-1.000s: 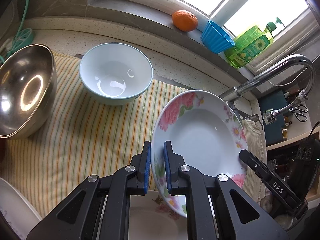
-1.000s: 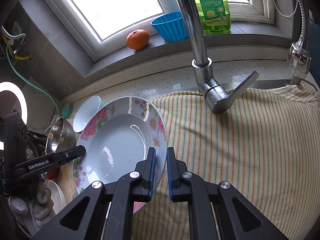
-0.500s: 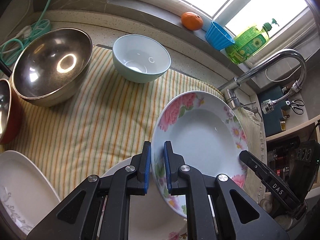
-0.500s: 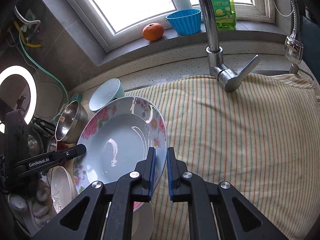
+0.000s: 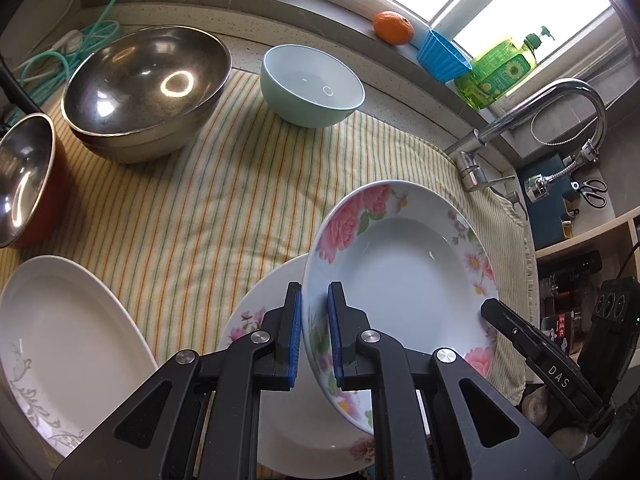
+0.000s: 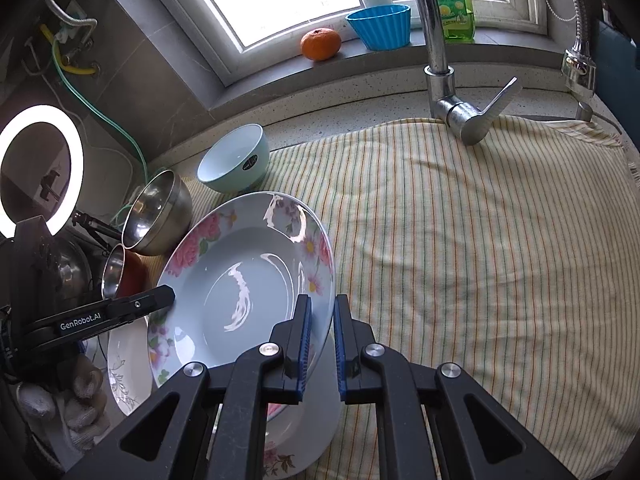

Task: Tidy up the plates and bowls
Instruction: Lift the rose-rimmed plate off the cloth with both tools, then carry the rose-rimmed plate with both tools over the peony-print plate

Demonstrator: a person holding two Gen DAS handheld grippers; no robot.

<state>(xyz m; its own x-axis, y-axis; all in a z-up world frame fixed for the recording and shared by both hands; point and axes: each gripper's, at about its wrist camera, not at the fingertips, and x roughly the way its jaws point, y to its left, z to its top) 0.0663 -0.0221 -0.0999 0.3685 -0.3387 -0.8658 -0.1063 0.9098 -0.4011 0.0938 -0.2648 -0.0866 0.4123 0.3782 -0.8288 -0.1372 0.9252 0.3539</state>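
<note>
A floral deep plate (image 5: 408, 264) is held in the air between both grippers. My left gripper (image 5: 314, 332) is shut on its left rim. My right gripper (image 6: 320, 340) is shut on its right rim, where the plate (image 6: 240, 284) tilts up. Below it a second floral plate (image 5: 280, 400) lies on the striped cloth (image 5: 200, 208), also visible in the right wrist view (image 6: 304, 432). A white oval plate (image 5: 60, 340) lies at the left. A light blue bowl (image 5: 312, 84), a large steel bowl (image 5: 144, 88) and a red-sided steel bowl (image 5: 20, 176) stand farther back.
A tap (image 6: 444, 80) stands at the cloth's far right edge. An orange (image 6: 320, 44), a blue cup (image 6: 380, 26) and a green soap bottle (image 6: 452, 4) sit on the windowsill. A ring light (image 6: 40, 168) stands at the left.
Both grippers have pulled back and up with the floral plate. The second floral plate, the white oval plate and the red-sided bowl have come into view below.
</note>
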